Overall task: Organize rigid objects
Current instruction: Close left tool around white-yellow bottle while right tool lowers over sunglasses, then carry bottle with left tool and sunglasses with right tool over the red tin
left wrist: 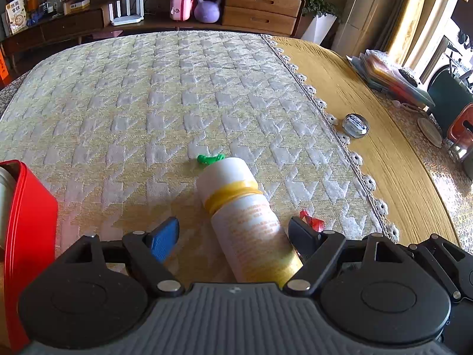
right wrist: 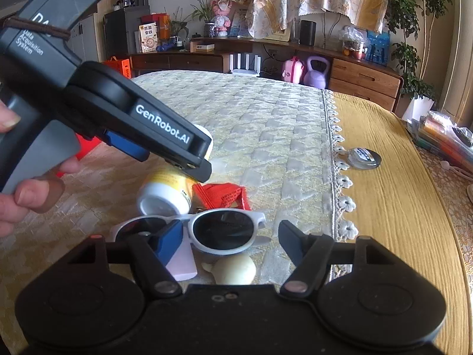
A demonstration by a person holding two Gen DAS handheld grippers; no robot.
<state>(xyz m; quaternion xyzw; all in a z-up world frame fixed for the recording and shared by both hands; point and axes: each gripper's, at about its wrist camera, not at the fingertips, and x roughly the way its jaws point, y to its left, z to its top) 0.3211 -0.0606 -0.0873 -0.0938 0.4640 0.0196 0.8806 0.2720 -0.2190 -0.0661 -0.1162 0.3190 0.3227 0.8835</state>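
A white bottle [left wrist: 245, 216] with a yellow band lies on its side on the quilted cloth. My left gripper [left wrist: 233, 233] is open and straddles the bottle's body, with a gap showing at the blue pad. Seen from the right wrist view, that left gripper [right wrist: 165, 159] hovers over the bottle [right wrist: 162, 198]. White-framed sunglasses [right wrist: 224, 227] lie in front of my right gripper [right wrist: 230, 238]. It is open, with one dark lens between its fingers and the pads not pressing on the frame. A red plastic piece [right wrist: 218, 195] lies between bottle and sunglasses.
A red tin box [left wrist: 29, 222] stands at the left. A small green piece [left wrist: 210, 159] lies beyond the bottle cap. A pink block [right wrist: 183, 266] and a cream lump [right wrist: 235, 270] sit near my right fingers. A glass paperweight [right wrist: 365, 156] rests on the yellow cloth.
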